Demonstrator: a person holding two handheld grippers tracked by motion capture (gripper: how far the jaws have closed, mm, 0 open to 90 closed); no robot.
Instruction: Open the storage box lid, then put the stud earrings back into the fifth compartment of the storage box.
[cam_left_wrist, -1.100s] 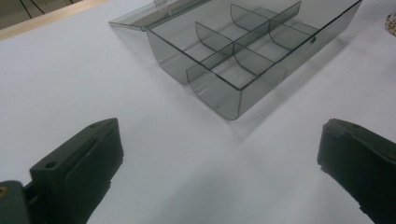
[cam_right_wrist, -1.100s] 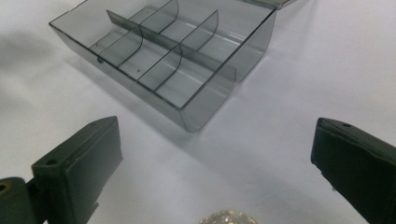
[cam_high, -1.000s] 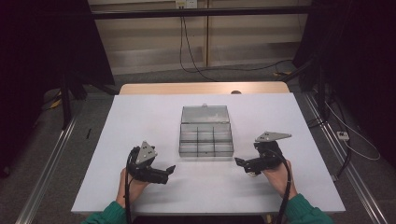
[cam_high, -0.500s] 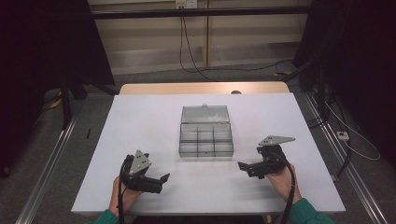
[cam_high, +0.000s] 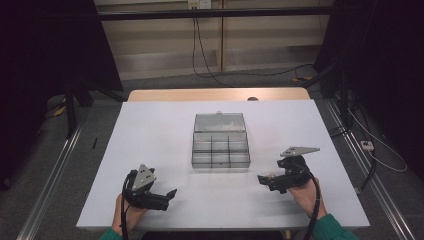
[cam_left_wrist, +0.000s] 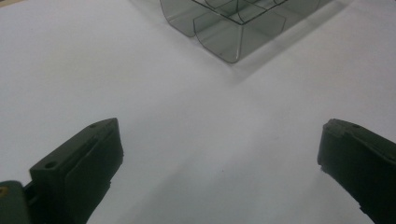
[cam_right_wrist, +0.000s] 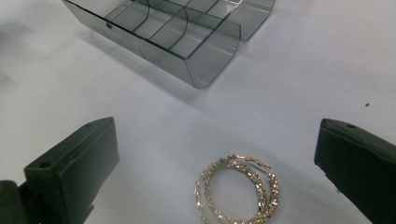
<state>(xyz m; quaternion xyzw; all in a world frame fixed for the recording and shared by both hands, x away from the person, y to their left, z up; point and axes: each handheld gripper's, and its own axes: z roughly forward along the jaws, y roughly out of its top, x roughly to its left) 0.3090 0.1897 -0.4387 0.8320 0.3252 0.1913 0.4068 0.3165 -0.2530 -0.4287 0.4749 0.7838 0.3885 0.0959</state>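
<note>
A clear divided organizer box (cam_high: 220, 141) sits open at the tabletop's (cam_high: 150, 130) centre. Near the front edge, the left gripper (cam_high: 167, 196) gapes wide, empty. The right gripper (cam_right_wrist: 215, 158) spreads wide around sparkly hoop earrings (cam_right_wrist: 237, 187) lying flat; closing carelessly could skid them away.

A clear smoky plastic compartment box (cam_high: 221, 141) sits mid-way on the white rectangular table (cam_high: 160, 125), lid open toward the far edge. Near the front edge, the black left gripper (cam_high: 169, 196) and black right gripper (cam_high: 263, 180) rest well apart, each pointing inward.
</note>
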